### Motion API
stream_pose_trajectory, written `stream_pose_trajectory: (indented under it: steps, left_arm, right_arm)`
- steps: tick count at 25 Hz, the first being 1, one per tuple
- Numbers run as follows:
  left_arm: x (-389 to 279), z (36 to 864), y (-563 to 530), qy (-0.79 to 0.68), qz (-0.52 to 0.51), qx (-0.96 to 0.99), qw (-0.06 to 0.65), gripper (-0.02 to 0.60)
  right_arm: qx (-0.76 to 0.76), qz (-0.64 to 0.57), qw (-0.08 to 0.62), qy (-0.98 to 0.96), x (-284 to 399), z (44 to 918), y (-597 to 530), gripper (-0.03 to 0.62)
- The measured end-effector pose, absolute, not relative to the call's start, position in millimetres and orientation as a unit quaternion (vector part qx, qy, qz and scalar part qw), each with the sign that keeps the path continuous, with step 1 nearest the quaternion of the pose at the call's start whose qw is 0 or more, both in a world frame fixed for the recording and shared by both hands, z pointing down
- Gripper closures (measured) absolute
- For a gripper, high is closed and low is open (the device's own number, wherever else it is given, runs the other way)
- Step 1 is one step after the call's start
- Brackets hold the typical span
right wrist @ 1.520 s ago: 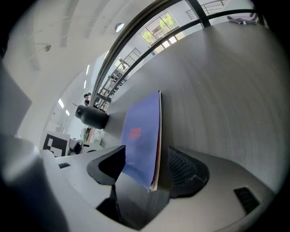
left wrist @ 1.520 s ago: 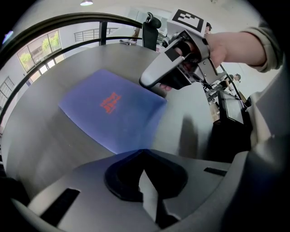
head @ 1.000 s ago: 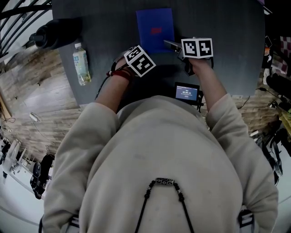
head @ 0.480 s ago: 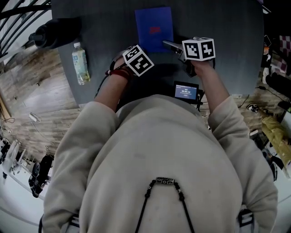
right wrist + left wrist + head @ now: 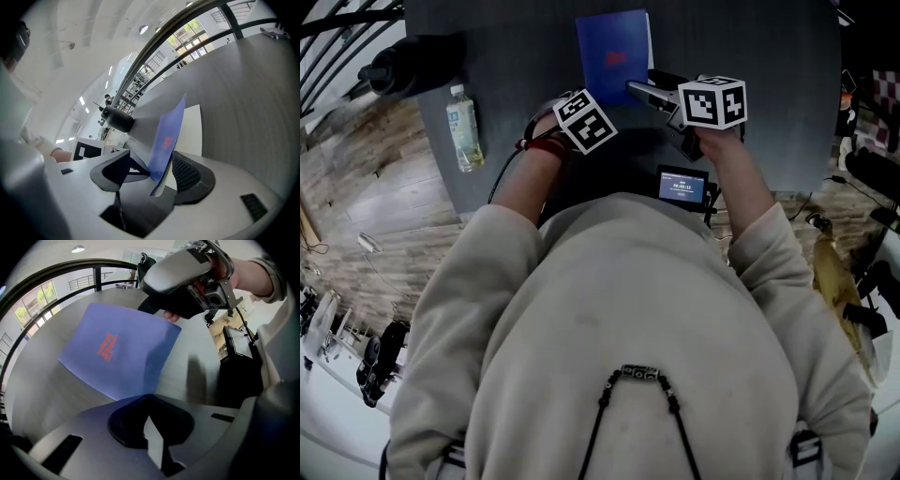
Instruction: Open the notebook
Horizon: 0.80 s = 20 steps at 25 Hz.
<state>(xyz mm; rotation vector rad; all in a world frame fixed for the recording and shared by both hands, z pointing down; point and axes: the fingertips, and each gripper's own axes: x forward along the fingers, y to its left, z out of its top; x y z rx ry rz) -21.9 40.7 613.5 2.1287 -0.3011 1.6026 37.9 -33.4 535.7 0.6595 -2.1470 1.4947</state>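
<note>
A blue notebook [image 5: 612, 47] with a red mark lies on the dark table [image 5: 759, 56], far centre in the head view. My right gripper [image 5: 641, 88] is shut on the right edge of its cover [image 5: 168, 133], which stands lifted and tilted, with a white page [image 5: 191, 129] showing beneath. In the left gripper view the notebook [image 5: 117, 350] fills the middle, and the right gripper [image 5: 187, 282] hangs over its far corner. My left gripper [image 5: 150, 401] sits at the near corner, jaws together; whether it touches the notebook I cannot tell. The left gripper [image 5: 585, 107] has its tips hidden under its marker cube in the head view.
A water bottle [image 5: 461, 129] lies near the table's left edge, with a large black object [image 5: 412, 64] behind it. A small device with a lit screen [image 5: 682, 187] sits at the near edge, just below the right hand. The floor is wood planks.
The right gripper has lifted the cover's right edge and drawn it a little left; a white strip of page now shows there. The left gripper has barely moved.
</note>
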Motion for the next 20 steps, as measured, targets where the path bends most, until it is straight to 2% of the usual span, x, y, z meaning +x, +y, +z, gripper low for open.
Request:
stream_pose_trajectory:
  steps: [11, 16, 20]
  left_arm:
    - [-22, 611, 40, -0.129, 0.539, 0.798, 0.235, 0.58]
    - [-23, 609, 41, -0.158, 0.505, 0.823, 0.207, 0.58]
    - [-23, 607, 41, -0.177, 0.485, 0.826, 0.225, 0.58]
  right_arm:
    - [0.217, 0.538, 0.194, -0.791, 9, 507, -32, 0.318]
    - [0.192, 0.541, 0.181, -0.799, -2, 492, -28, 0.318]
    - [0.184, 0.538, 0.176, -0.804, -10, 482, -27, 0.318]
